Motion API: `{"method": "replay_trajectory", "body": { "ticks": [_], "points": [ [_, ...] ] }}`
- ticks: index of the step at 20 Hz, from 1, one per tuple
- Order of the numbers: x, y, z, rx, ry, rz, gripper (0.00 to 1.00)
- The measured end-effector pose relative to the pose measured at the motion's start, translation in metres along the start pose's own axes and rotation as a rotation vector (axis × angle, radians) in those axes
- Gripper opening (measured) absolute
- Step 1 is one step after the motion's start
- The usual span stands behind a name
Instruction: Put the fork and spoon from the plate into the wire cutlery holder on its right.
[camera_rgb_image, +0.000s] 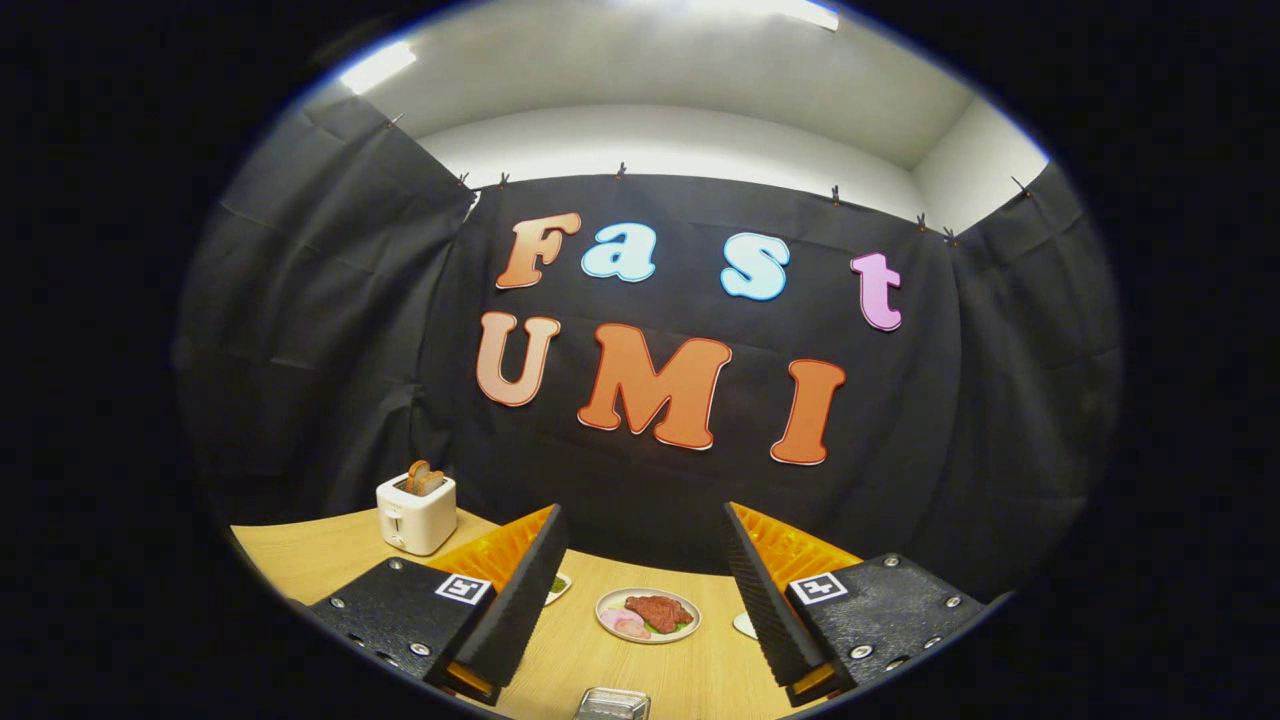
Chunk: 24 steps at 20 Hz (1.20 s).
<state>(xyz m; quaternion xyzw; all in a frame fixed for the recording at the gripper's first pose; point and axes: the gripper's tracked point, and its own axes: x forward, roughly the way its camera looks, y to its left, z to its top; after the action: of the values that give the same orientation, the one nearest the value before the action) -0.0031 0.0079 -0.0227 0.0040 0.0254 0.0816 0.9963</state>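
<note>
My gripper (645, 590) is held above the wooden table (300, 555), its two fingers spread wide with nothing between them. Seen between the fingers, a round plate (647, 613) lies on the table with a piece of meat and some garnish on it. Below the fingers, close to me, the top of a wire container (612, 703) pokes into sight; I take it for the cutlery holder. I cannot make out a fork or a spoon.
A white toaster (416, 512) with bread slices in it stands on the table beyond the left finger. Small pale dishes peek out beside the left finger (557, 587) and the right finger (744, 626). Black cloth walls close in the booth behind the table.
</note>
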Motion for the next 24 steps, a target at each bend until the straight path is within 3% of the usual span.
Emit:
{"method": "replay_trajectory", "body": {
  "ticks": [11,19,24],
  "points": [
    [0.029,0.036,0.019,0.091,-0.022,-0.102,0.98],
    [0.045,0.095,-0.041,0.09,0.177,-0.045,0.98],
    [0.049,0.143,-0.103,0.102,0.37,0.062,0.97]
  ]
}}
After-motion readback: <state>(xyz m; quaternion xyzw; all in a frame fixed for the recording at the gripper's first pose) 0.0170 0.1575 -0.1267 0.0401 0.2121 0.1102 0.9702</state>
